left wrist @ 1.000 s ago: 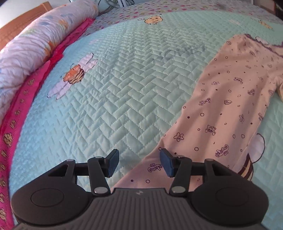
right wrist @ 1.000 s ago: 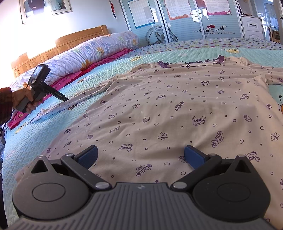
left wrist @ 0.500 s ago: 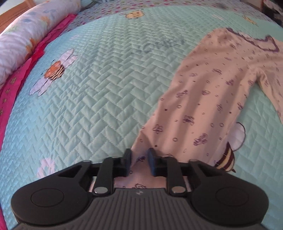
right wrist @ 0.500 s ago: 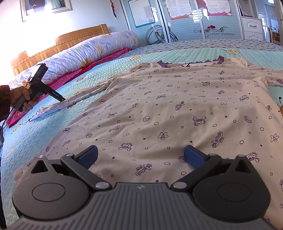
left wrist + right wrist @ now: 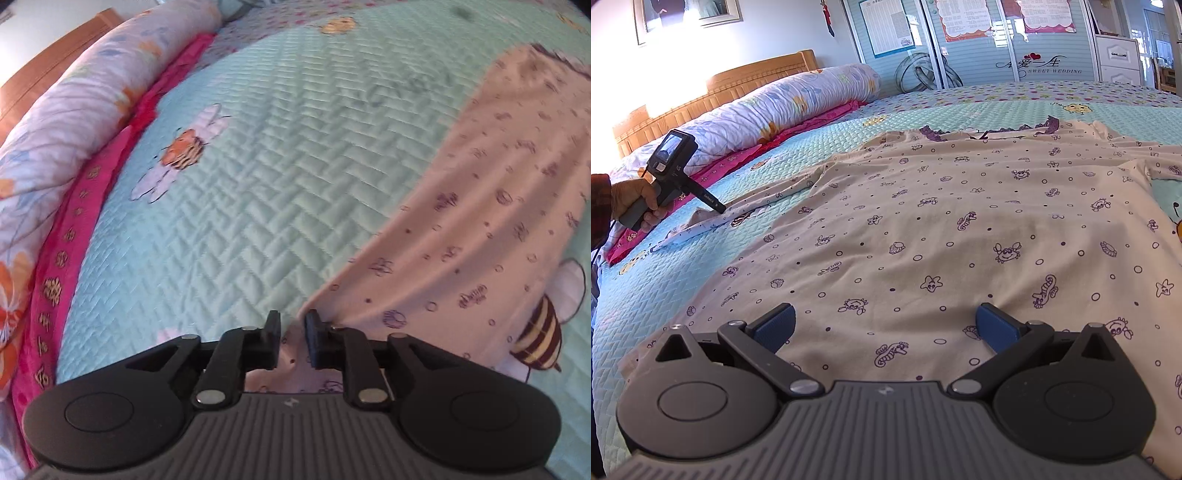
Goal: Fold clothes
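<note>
A cream nightshirt (image 5: 942,221) with purple sea-creature prints lies spread flat on the turquoise quilt (image 5: 277,147). Its long sleeve (image 5: 480,221) runs out to the side. My left gripper (image 5: 291,321) has the sleeve's end between its pads, and the cloth tents up toward them with creases. Its jaws are opening slightly. In the right wrist view the left gripper (image 5: 720,208), held by a person's hand (image 5: 635,199), lifts the sleeve (image 5: 750,210) a little off the bed. My right gripper (image 5: 884,317) hovers open over the shirt's near hem, holding nothing.
A rolled floral duvet (image 5: 783,103) and a pink sheet (image 5: 74,221) lie along the wooden headboard (image 5: 738,81). Wardrobe doors (image 5: 997,44) stand behind the bed. Bare quilt stretches between the sleeve and the duvet.
The left gripper's jaws went from wide apart to nearly together on the sleeve end, and the sleeve now rises off the quilt. The right gripper has not moved.
</note>
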### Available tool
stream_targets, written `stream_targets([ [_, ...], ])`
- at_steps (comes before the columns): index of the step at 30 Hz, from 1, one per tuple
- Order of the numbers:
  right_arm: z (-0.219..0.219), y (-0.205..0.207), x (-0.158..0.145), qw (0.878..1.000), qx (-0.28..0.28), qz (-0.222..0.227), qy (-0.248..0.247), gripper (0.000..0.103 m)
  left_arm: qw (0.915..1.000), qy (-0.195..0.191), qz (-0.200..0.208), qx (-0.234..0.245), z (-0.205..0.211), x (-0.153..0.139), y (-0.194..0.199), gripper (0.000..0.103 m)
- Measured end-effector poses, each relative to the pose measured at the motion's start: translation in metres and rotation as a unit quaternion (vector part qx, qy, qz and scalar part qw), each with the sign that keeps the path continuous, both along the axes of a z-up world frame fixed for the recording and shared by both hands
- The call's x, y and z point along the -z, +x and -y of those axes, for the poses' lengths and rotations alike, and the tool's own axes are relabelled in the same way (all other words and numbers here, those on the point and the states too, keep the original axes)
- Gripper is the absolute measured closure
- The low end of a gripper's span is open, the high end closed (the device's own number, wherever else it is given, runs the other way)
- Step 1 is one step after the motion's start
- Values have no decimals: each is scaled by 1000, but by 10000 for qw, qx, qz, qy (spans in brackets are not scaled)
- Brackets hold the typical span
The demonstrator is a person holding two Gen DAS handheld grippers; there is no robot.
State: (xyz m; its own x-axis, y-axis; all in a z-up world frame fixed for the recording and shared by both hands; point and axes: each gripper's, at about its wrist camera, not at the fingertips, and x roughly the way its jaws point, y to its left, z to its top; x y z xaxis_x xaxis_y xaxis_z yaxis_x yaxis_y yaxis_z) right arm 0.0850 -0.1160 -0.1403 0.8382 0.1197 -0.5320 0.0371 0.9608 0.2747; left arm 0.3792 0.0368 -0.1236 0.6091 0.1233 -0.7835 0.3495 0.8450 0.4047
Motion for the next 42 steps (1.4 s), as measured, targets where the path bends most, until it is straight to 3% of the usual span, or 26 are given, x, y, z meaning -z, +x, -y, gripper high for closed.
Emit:
stream_targets([
  [6, 0, 1, -1, 10000, 7, 3, 16, 0, 9976, -150, 328, -589, -40, -34, -16, 81],
  [10, 0, 1, -1, 10000, 5, 4, 16, 0, 9966, -459, 222, -640, -66, -52, -40, 75],
  [14, 0, 1, -1, 10000, 6, -2, 1, 0, 9987, -289, 76, -417, -66, -42, -64, 70],
  [19, 0, 1, -1, 10000, 4, -9, -16, 0, 9977, 198, 140, -631, -78, -18, -65, 68],
  [30, 0, 2, -1, 10000, 4, -20, -51, 0, 9926, -85, -57, -1214, -105, 6, -35, 67],
  [32, 0, 2, -1, 10000, 4, -21, -57, 0, 9924, -227, -170, -1194, -105, 7, -33, 77],
  [33, 0, 2, -1, 10000, 4, -22, -60, 0, 9924, -339, -257, -1159, -104, 7, -33, 96],
  [34, 0, 3, -1, 10000, 4, -23, -64, 0, 9926, -390, -322, -1106, -101, 7, -34, 101],
  [37, 0, 3, -1, 10000, 5, -25, -73, 0, 9947, 164, -174, -997, -87, 8, -43, 101],
  [39, 0, 4, -1, 10000, 5, -26, -79, 0, 9903, 537, -18, -1279, -88, 8, -45, 101],
  [42, 0, 4, -1, 10000, 5, -28, -89, 0, 9846, 429, 9, -1692, -106, 4, -44, 100],
])
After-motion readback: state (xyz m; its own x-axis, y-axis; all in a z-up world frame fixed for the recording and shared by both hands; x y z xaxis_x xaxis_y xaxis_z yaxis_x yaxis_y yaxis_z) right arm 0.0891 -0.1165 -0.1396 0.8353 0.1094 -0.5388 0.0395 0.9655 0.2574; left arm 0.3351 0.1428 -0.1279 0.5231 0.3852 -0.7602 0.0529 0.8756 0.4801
